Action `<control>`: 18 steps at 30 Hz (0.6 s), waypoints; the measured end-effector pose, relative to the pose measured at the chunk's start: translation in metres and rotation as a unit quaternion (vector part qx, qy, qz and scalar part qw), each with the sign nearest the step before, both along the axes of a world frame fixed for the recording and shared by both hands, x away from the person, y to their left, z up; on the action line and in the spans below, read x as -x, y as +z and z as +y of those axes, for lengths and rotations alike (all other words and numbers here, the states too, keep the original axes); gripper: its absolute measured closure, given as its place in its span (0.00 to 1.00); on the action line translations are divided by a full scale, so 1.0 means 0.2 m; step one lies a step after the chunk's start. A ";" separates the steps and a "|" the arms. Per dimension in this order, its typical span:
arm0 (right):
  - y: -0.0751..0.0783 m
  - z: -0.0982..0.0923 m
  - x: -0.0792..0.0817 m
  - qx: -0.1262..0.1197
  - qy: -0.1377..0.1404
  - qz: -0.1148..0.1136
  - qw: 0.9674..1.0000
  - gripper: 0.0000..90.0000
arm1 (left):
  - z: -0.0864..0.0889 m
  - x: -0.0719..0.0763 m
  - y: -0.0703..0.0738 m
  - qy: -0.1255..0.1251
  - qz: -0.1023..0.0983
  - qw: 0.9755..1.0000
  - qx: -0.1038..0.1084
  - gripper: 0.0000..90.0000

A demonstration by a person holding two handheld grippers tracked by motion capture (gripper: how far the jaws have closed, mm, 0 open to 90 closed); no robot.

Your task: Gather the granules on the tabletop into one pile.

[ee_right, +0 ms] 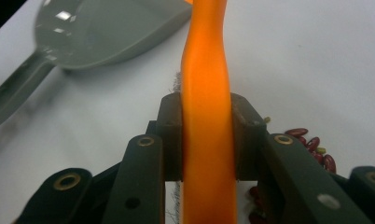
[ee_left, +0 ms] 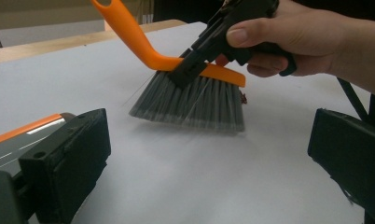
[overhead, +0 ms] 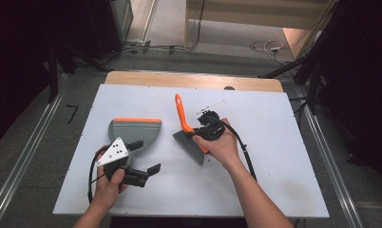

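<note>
Hand brush [overhead: 189, 135]: right claw [ee_right: 209, 140] is clamping its orange handle mid-bench, sweeping beans [ee_right: 311, 144] toward the dustpan [overhead: 134, 130], which the wide-open left claw [overhead: 144, 159] is waiting beside, empty, nearer the left edge.

Orange, grey and black on a white table [overhead: 274, 142]

The brush [overhead: 186, 133] has an orange handle and grey bristles; the dustpan [overhead: 132, 130] is grey with an orange edge; the beans [ee_right: 311, 142] are dark red; both grippers' jaws are black.

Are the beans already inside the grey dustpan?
No, the red beans lie on the white table beside the brush held in the right tongs, apart from the grey dustpan.
</note>
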State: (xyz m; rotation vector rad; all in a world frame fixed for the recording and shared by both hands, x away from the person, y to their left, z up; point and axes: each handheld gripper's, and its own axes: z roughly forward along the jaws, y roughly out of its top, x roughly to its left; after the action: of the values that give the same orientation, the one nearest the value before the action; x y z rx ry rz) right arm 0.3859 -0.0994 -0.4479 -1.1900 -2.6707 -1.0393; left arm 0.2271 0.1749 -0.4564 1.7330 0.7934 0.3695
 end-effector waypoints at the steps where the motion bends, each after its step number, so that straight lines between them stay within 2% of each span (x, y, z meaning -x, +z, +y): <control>1: -0.02 0.00 -0.01 0.006 -0.015 0.000 1.000 0.76 | 0.00 0.00 0.00 -0.001 0.000 1.000 -0.001 0.00; 2: -0.03 0.00 -0.02 0.014 -0.033 0.000 0.999 0.75 | 0.00 0.00 0.00 -0.001 0.000 1.000 -0.001 0.00; 3: -0.04 -0.01 -0.04 0.011 -0.044 0.003 0.999 0.75 | 0.00 0.00 0.00 -0.001 0.000 1.000 -0.001 0.00; 5: -0.06 -0.04 -0.05 0.005 -0.058 0.013 0.998 0.75 | 0.00 0.00 0.00 -0.002 -0.002 1.000 0.000 0.00; 7: -0.07 -0.06 -0.06 0.004 -0.064 0.009 0.998 0.75 | 0.00 0.00 0.00 -0.002 -0.002 1.000 0.001 0.00; 10: -0.07 -0.09 -0.05 0.011 -0.094 0.018 0.995 0.75 | 0.00 0.00 0.00 -0.003 0.000 1.000 0.000 0.00; 13: -0.07 -0.14 -0.06 0.015 -0.111 0.024 0.993 0.75 | -0.01 0.00 0.00 -0.005 0.000 1.000 -0.002 0.00; 18: -0.06 -0.19 -0.06 0.020 -0.124 0.026 0.992 0.75 | -0.01 0.00 0.00 -0.004 0.000 1.000 -0.003 0.00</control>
State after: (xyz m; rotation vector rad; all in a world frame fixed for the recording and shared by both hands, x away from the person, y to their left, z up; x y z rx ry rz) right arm 0.3976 -0.1383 -0.4600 -1.5654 -2.5639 -0.9720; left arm 0.2266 0.1731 -0.4559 1.7408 0.7851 0.3665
